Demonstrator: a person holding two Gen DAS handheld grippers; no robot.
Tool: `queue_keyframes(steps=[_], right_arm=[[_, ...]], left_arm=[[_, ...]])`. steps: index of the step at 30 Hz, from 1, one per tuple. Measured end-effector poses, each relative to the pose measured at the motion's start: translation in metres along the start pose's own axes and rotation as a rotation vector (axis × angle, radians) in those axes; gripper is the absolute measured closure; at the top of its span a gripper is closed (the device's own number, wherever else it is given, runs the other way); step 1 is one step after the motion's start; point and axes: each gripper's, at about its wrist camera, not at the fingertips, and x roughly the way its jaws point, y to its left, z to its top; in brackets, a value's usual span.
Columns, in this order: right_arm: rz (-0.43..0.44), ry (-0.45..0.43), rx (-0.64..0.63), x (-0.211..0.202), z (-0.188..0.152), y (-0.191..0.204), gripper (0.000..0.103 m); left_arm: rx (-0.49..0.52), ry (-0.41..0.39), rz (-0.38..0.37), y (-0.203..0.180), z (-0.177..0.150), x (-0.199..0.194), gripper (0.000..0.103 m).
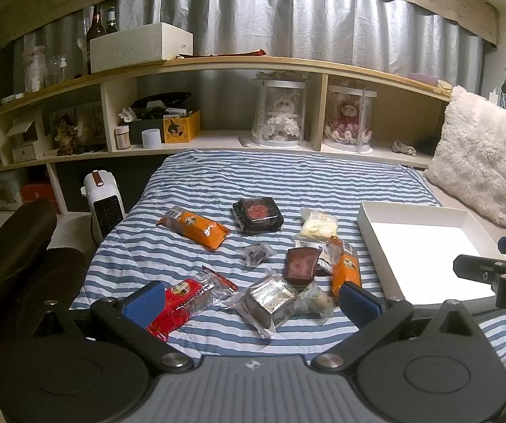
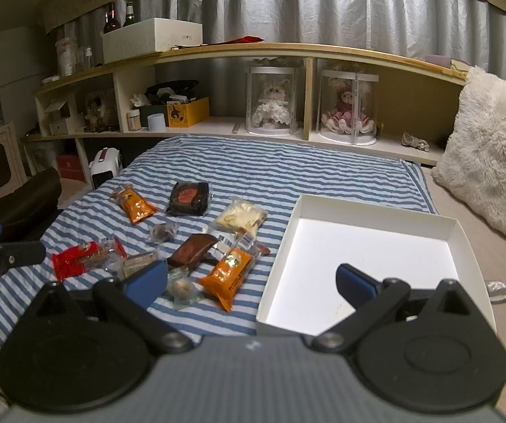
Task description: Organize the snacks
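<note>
Two grippers spread wide and holding nothing, left gripper (image 1: 253, 303) over red shiny snack packet (image 1: 182, 299), right gripper (image 2: 251, 282) over shallow white cardboard box (image 2: 369, 243), then more wrapped snacks on blue striped blanket (image 1: 253, 176), orange packet (image 1: 196, 229) farther back.

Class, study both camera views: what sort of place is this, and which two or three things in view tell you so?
Probably a bedroom at home. A striped bedspread covers what looks like a bed, a fluffy cushion sits at its right, and a shelf behind holds dolls in clear cases in front of a grey curtain.
</note>
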Motion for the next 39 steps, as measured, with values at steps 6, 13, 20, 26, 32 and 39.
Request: queue_keyframes(steps=[6,13,20,26,32,39], right_arm=[[-0.001,0.000,0.000,0.000,0.000,0.000,0.001],[-0.001,0.001,0.000,0.000,0.000,0.000,0.001],[-0.004,0.004,-0.003,0.000,0.000,0.001,0.001],[-0.004,0.004,-0.003,0.000,0.000,0.001,0.001],[-0.002,0.005,0.011,0.001,0.000,-0.002,0.001],[-0.018,0.007,-0.009,0.013,0.007,0.005,0.001]], left_arm=[[-0.001,0.000,0.000,0.000,0.000,0.000,0.000],[-0.002,0.000,0.000,0.000,0.000,0.000,0.000],[-0.002,0.000,0.000,0.000,0.000,0.000,0.000],[-0.002,0.000,0.000,0.000,0.000,0.000,0.000],[-0.005,0.003,0.004,-0.001,0.001,0.001,0.000],[-0.045,0.042,0.033,0.000,0.004,0.010,0.000]])
